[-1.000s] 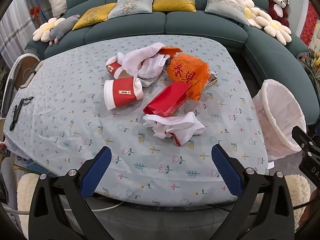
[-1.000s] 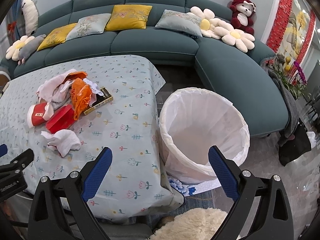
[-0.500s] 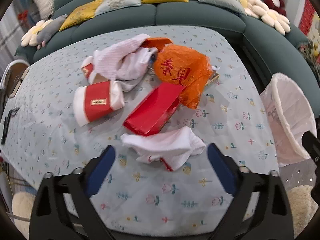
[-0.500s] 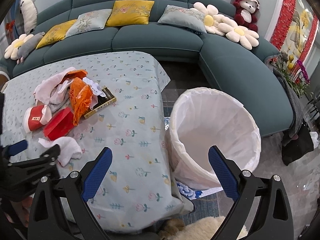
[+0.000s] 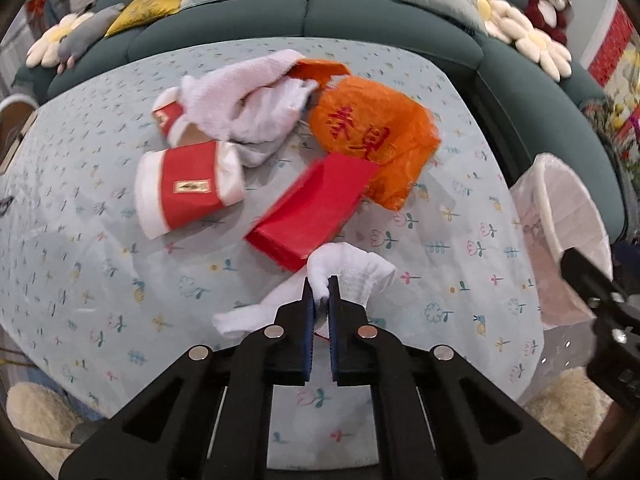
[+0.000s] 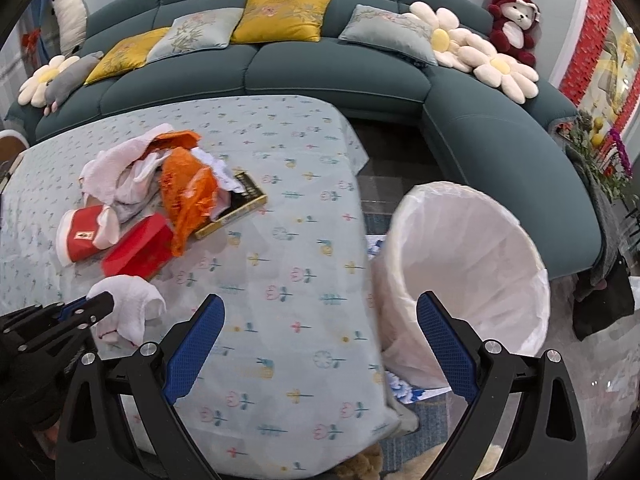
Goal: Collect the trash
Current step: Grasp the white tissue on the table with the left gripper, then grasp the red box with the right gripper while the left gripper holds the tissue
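Note:
My left gripper (image 5: 321, 286) is shut on a crumpled white tissue (image 5: 352, 270) at the near side of the table; the tissue (image 6: 132, 300) and the left gripper (image 6: 86, 310) also show in the right wrist view. Beyond it lie a red box (image 5: 314, 210), a red-and-white paper cup (image 5: 186, 192), an orange plastic bag (image 5: 372, 136) and more white tissue (image 5: 248, 100). My right gripper (image 6: 320, 320) is open and empty, above the table's right edge beside the white-lined trash bin (image 6: 464, 276).
The table has a pale floral cloth (image 5: 80, 240). A black-and-gold box (image 6: 240, 200) lies by the orange bag. A teal sofa (image 6: 320, 68) with cushions curves behind and to the right. The bin (image 5: 568, 224) stands on the floor right of the table.
My left gripper moved forward and down to the near tissue and shut on it. My right gripper stayed open, shifting slightly.

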`<state>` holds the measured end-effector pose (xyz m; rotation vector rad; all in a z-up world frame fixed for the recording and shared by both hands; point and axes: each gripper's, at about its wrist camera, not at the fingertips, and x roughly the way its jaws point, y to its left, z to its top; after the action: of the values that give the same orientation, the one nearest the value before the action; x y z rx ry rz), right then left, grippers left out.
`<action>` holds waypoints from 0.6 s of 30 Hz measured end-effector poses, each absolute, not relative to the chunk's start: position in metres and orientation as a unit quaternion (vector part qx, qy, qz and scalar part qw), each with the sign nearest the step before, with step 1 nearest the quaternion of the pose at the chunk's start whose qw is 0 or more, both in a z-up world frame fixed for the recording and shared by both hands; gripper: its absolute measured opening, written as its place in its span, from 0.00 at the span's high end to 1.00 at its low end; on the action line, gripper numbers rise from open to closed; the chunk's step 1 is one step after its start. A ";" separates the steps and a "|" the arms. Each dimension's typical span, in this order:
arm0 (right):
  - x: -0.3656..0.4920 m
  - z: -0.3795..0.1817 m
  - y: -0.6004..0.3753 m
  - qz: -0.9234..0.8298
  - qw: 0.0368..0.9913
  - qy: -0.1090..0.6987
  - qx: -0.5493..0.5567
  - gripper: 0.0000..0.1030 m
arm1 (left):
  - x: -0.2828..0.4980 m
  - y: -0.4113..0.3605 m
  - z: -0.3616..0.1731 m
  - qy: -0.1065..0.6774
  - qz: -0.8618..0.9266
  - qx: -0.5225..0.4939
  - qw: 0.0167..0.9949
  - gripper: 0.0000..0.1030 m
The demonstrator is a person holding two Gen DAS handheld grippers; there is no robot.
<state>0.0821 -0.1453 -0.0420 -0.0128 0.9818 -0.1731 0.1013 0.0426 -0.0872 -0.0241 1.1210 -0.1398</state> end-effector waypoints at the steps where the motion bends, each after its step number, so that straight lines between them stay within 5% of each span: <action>1: 0.084 -0.042 -0.140 -0.077 0.878 0.472 -0.003 0.10 | 0.099 0.049 -0.084 0.530 -0.064 -0.018 0.845 0.94; 18: 0.132 -0.064 -0.048 0.033 0.857 0.507 0.083 0.27 | 0.089 0.141 -0.055 0.505 -0.007 -0.052 0.862 0.94</action>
<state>0.1317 -0.0478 -0.0641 0.1747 1.0663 0.0687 0.0892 0.1407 -0.0549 -0.1085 1.0585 -0.0146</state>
